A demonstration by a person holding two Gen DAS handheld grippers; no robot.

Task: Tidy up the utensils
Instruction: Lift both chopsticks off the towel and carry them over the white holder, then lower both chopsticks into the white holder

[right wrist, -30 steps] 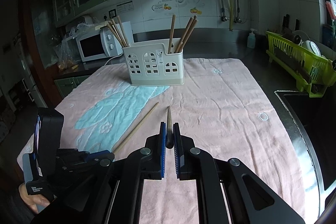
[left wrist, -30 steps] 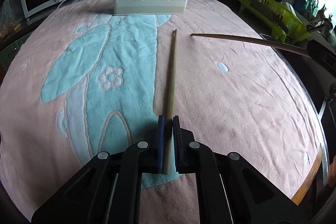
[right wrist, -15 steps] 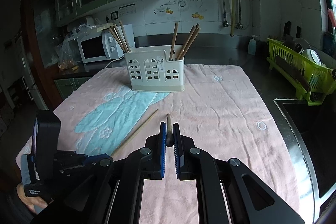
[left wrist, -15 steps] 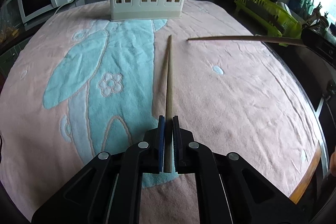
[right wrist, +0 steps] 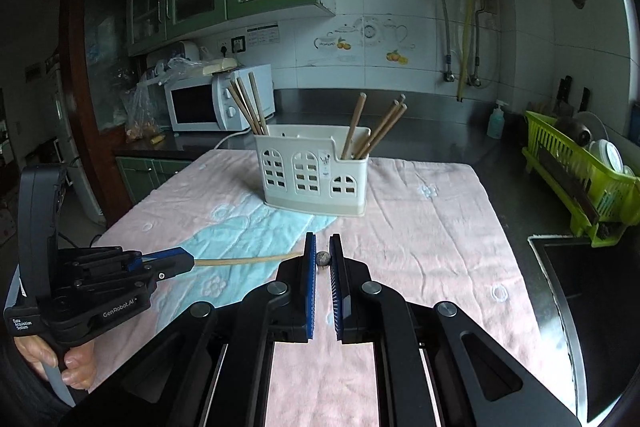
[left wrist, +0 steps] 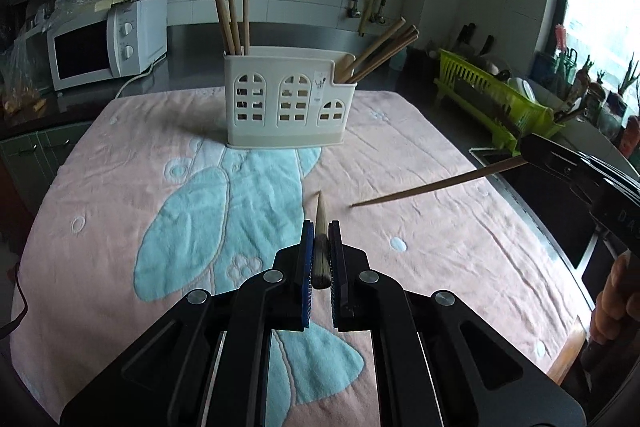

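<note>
Jaws on both the left gripper (left wrist: 320,247) and right gripper (right wrist: 322,259) clamp one chopstick each, while more chopsticks (right wrist: 378,129) stand in the cream holder (right wrist: 314,175).

The left gripper (left wrist: 321,247) clamps a wooden chopstick (left wrist: 320,227), its tapered tip pointing toward the cream utensil holder (left wrist: 286,107) standing on the pink-and-blue towel (left wrist: 420,219). More chopsticks stand in the holder's left and right compartments. At the right edge, the right gripper (left wrist: 532,151) holds a second chopstick (left wrist: 432,185) angled above the towel.
</note>
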